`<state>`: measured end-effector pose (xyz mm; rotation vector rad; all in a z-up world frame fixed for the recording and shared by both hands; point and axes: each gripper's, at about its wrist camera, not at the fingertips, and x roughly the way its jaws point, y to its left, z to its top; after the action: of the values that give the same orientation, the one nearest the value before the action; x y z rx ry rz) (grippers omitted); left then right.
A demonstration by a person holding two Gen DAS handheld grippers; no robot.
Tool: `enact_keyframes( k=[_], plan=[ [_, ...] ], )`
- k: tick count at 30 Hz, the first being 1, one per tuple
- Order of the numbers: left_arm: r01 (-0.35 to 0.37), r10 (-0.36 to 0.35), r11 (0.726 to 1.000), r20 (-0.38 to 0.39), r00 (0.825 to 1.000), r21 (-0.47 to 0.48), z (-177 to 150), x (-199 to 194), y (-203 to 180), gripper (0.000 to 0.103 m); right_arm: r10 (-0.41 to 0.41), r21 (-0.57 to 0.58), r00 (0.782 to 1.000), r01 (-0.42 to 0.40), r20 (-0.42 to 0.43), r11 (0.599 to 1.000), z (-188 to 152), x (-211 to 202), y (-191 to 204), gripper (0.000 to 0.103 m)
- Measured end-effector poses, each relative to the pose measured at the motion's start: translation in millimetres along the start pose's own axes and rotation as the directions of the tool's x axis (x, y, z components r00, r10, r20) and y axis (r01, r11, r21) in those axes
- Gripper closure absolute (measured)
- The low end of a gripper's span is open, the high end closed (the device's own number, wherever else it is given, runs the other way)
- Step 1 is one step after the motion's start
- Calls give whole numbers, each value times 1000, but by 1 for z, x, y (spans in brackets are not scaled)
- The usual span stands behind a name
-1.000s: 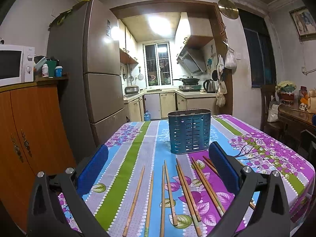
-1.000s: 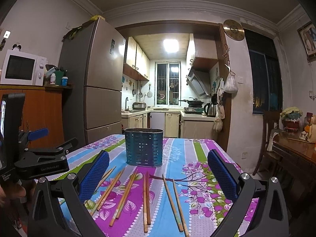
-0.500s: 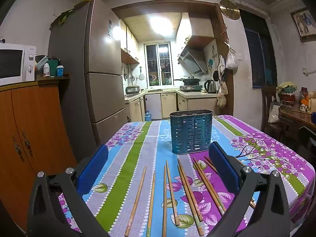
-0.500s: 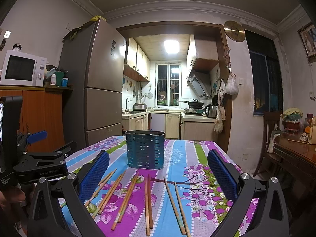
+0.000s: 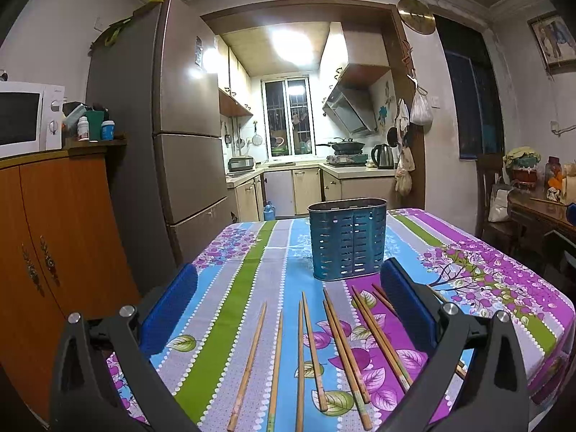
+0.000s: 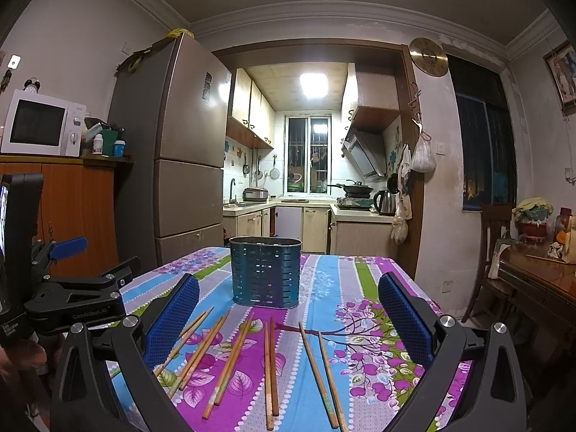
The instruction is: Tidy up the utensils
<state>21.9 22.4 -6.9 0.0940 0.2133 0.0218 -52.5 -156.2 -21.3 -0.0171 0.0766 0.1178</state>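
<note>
A blue perforated metal utensil holder (image 5: 347, 239) stands upright on the flowered tablecloth (image 5: 252, 270); it also shows in the right wrist view (image 6: 265, 270). Several wooden chopsticks (image 5: 313, 349) lie in loose pairs in front of it, also in the right wrist view (image 6: 270, 356). My left gripper (image 5: 288, 295) is open and empty above the near chopsticks. My right gripper (image 6: 288, 304) is open and empty, hovering over the chopsticks, short of the holder.
The left gripper's clamp body (image 6: 72, 295) sits at the left in the right wrist view. A wooden cabinet (image 5: 54, 234) with a microwave (image 5: 25, 118) and a fridge (image 5: 172, 144) stand left of the table. A dark side table (image 6: 540, 288) and chair stand right.
Both views shifted only slightly: the holder and chopsticks sit a little lower and nearer. Both grippers stay open and nothing was picked up.
</note>
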Motion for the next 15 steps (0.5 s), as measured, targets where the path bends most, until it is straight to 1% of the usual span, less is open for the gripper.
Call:
enact_keyframes(
  k=[2, 5, 7, 8, 9, 11, 12, 13, 14, 15],
  plan=[
    [1, -1, 1000, 2, 1000, -5, 0, -1, 6, 5, 5, -17, 1000, -5, -14, 1000, -2, -2, -2, 3],
    [-15, 15, 1000, 18, 1000, 8, -5, -8, 28, 5, 37, -61, 998, -40, -47, 997, -13, -11, -8, 6],
    [-22, 22, 1000, 8, 1000, 19, -13, -9, 44, 5, 59, -74, 994, -66, -94, 995, -26, -14, -10, 18],
    [-26, 26, 999, -1, 1000, 23, -17, -9, 50, 5, 63, -78, 991, -73, -116, 994, -33, -15, -10, 31],
    [-28, 29, 999, -11, 1000, 25, -22, -9, 56, 5, 74, -80, 985, -87, -155, 993, -44, -16, -9, 46],
    [-31, 31, 999, -37, 999, 25, -36, -9, 67, 5, 99, -72, 972, -117, -213, 991, -62, -12, -8, 57],
    [-26, 28, 999, -55, 998, 26, -44, -7, 70, 5, 121, -64, 961, -141, -249, 988, -72, -8, -6, 64],
    [-23, 25, 999, -75, 997, 29, -50, -5, 72, 5, 145, -44, 944, -165, -296, 985, -85, -1, -4, 67],
    [-20, 23, 999, -91, 996, 31, -56, -2, 72, 5, 159, -29, 935, -177, -317, 984, -91, 3, -3, 74],
    [-15, 19, 999, -111, 994, 32, -62, 2, 72, 5, 179, -9, 923, -194, -341, 981, -100, 9, -2, 78]
  ],
)
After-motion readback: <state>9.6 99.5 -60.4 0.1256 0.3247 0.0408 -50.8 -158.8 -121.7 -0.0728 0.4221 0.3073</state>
